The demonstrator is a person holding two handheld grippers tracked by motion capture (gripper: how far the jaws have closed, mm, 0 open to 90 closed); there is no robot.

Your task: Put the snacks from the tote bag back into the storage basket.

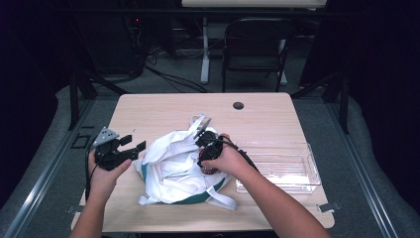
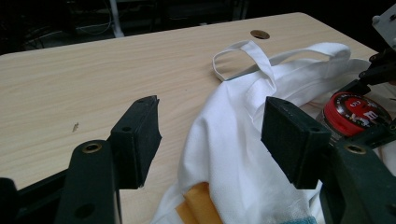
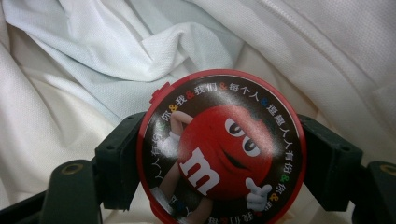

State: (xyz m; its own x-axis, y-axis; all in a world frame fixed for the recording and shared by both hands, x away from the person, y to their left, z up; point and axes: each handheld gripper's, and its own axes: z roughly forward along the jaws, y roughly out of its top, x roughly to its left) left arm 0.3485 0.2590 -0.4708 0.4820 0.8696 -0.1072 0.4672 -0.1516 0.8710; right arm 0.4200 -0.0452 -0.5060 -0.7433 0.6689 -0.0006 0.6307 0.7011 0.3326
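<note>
From the high view, the white bag (image 1: 171,166) lies bunched near the table's (image 1: 163,106) front edge, left of a clear plastic bin (image 1: 280,166) by the right edge; the right tool (image 1: 207,148) sits over the bag's opening on what seems to be a red-lidded tub (image 1: 208,167), and the left tool (image 1: 133,146) hangs spread at the bag's left. In the left gripper view that tool's (image 2: 210,135) jaws stand apart with bag cloth (image 2: 233,154) between them, untouched, and the tub (image 2: 352,112) sits at the right. In the right gripper view the tool (image 3: 219,158) pinches the round lid (image 3: 222,147), which bears a red M&M's character with a white "m" and a ring of Chinese characters.
</note>
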